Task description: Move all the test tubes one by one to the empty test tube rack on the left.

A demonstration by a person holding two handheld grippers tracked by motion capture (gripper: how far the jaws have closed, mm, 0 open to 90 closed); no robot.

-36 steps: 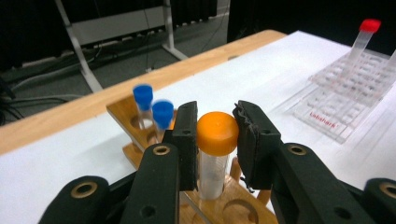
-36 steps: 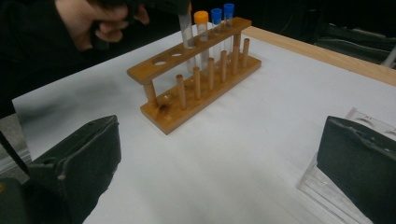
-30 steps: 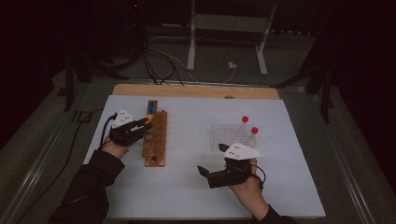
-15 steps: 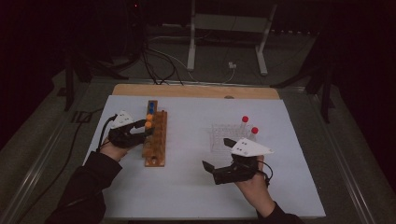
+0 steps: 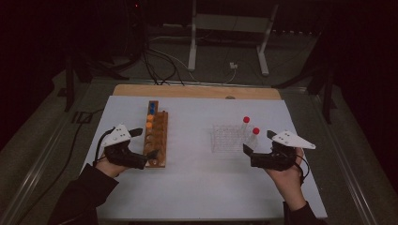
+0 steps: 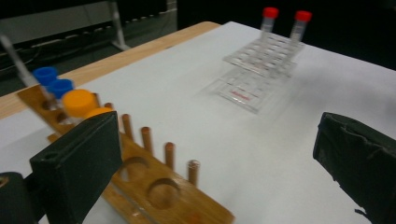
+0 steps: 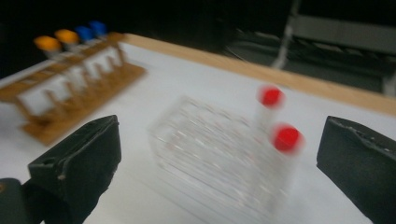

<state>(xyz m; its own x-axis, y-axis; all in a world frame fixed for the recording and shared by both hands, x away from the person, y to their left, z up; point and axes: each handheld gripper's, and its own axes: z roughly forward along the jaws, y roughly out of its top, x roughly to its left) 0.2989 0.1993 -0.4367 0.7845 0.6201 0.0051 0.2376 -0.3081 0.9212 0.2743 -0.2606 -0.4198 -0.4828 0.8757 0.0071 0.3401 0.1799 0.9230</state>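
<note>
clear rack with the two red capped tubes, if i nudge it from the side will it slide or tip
The clear rack looks like thin, light plastic on smooth white paper, so it would probably slide. The two red-capped tubes stand tall at one end, so they may wobble or tip it.

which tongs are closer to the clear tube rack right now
Right. The right tongs sit just off the clear tube rack at its near right corner, while the left tongs are across the table beside the wooden rack.
</note>
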